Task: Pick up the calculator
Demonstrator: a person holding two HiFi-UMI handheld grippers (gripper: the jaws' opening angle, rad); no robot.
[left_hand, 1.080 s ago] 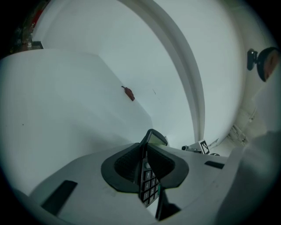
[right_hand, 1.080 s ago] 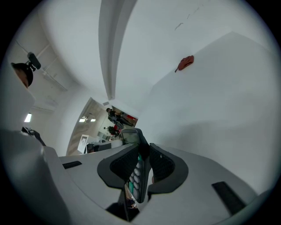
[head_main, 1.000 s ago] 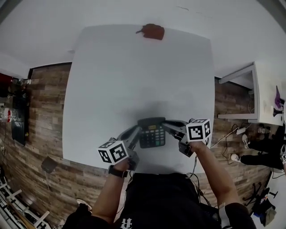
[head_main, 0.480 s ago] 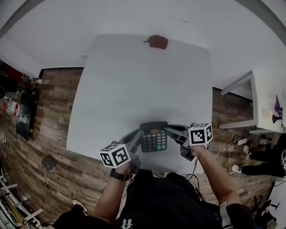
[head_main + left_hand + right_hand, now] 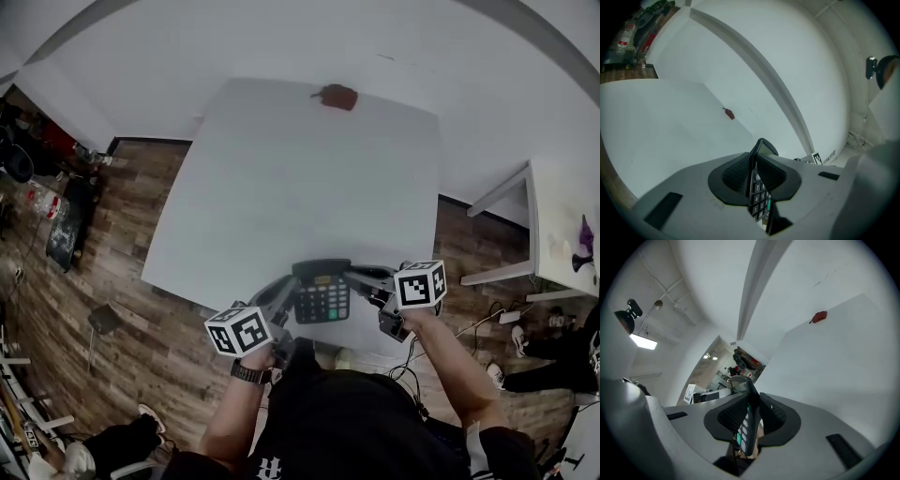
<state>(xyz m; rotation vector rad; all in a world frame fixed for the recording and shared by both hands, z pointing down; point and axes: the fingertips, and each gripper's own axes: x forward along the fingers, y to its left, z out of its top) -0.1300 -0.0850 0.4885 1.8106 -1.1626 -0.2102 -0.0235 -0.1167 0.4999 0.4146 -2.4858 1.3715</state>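
Holding calculator (image 5: pixel 322 292), display end far; left gripper (image 5: pixel 287 294), right gripper (image 5: pixel 356 277) fingers (image 5: pixel 733 173) clamped on sides.

Dark grey rectangular plastic calculator (image 5: pixel 322 292): display at the far end, rows of dark keys below it, one teal key low on the keypad. Face up, roughly level, over the near edge of the white table (image 5: pixel 281 169). Left gripper (image 5: pixel 292 294) clamps its left edge, right gripper (image 5: pixel 352 277) its right.
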